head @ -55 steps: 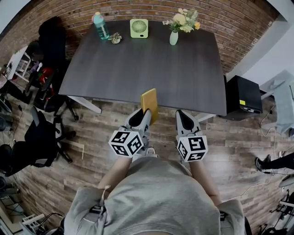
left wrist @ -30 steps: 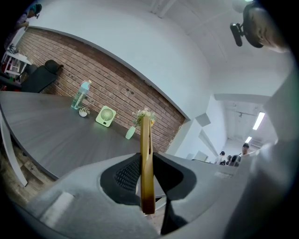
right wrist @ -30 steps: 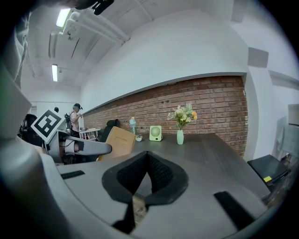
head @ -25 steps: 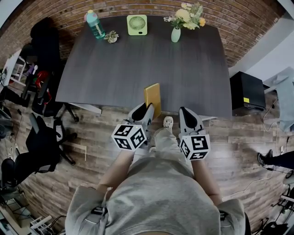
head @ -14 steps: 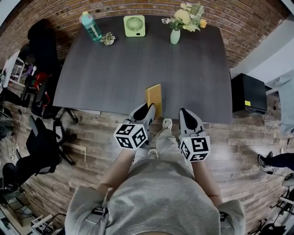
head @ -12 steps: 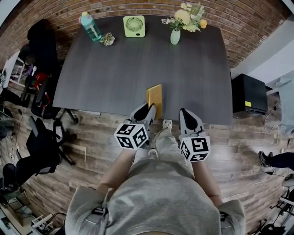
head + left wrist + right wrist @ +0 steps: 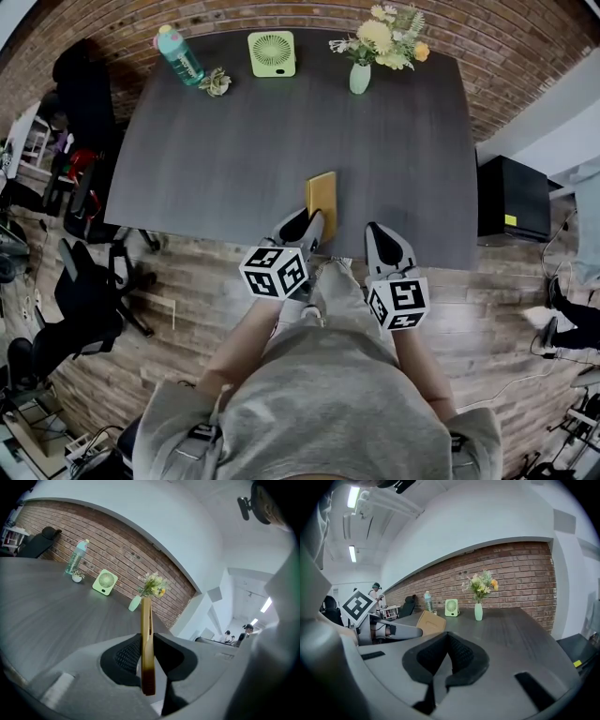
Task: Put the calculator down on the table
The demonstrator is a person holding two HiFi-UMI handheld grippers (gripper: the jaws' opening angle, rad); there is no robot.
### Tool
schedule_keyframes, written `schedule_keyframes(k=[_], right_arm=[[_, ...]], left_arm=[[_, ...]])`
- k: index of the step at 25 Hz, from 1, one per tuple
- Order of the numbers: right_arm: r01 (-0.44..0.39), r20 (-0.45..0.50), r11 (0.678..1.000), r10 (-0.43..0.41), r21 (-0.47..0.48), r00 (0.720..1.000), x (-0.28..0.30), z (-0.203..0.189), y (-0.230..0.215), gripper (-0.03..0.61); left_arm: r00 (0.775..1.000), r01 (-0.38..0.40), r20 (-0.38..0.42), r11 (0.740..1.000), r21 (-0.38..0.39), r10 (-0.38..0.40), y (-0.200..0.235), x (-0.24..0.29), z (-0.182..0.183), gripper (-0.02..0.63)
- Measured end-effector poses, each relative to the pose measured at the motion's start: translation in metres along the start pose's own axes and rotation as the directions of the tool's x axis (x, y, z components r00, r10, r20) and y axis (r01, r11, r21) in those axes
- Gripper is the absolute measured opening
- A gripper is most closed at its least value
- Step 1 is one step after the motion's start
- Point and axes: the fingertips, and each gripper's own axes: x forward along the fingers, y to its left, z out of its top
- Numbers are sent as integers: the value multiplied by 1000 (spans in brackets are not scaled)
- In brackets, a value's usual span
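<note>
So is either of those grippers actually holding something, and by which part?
Yes. The left gripper holds the yellow calculator, its jaws clamped on the flat faces at its near end. The right gripper is shut, with nothing in it.

Brick wall [image 7: 492, 47], wood-plank floor [image 7: 192, 281]

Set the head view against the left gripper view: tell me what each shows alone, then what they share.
Only the head view: the right gripper, the wood floor, an office chair and the black cabinet beside the table.

Only the left gripper view: the left gripper from close up, its jaws closed on the calculator, which is seen edge-on, and people in a far corridor.

Both: the calculator, the table, the green fan, the bottle and the flower vase.
</note>
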Motion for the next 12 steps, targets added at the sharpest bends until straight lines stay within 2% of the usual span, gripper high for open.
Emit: schedule_keyframes(k=[12], right_arm=[[-3, -20, 1000, 3, 24, 1000, 28, -5, -22, 2]], left_arm=[[997, -21, -79, 1000, -14, 19, 17, 51, -13, 87]])
